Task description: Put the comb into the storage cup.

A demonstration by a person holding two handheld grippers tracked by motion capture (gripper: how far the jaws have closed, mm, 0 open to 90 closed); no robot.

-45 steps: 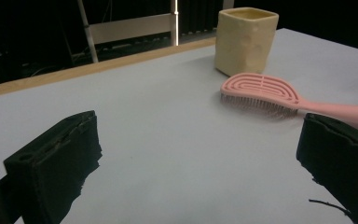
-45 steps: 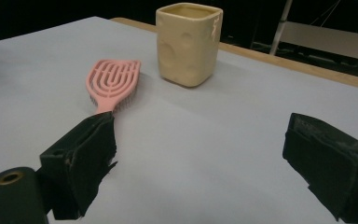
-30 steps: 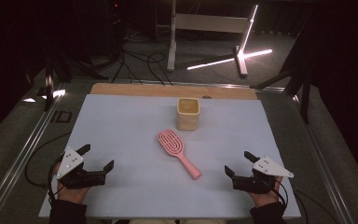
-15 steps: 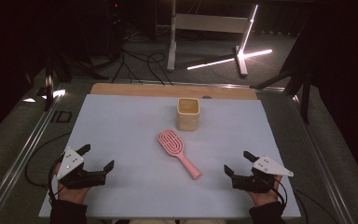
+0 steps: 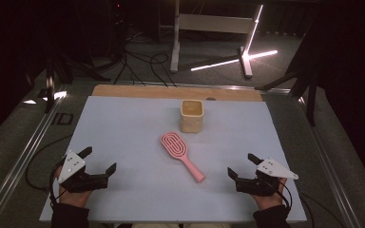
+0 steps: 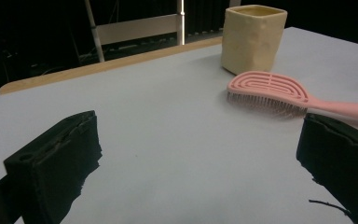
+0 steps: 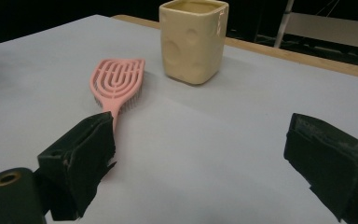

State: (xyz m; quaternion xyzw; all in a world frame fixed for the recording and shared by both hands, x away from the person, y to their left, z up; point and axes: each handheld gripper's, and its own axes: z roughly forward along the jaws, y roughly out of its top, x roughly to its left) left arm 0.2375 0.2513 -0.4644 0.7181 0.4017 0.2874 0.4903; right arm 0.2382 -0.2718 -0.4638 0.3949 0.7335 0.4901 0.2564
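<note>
Pink plastic slotted hairbrush (image 5: 180,148) lies bristles down just before the cream dimpled square cup (image 5: 191,115); left gripper (image 5: 97,160) and right gripper (image 5: 240,165) both released, empty

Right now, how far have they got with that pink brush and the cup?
Nothing looks done yet. The pink hairbrush lies flat on the table, bristles down, beside the cream cup and outside it. Nothing is in hand: the left gripper and right gripper rest near the table's front edge, jaws open and empty. Probably all the handling of the brush is left.
</note>
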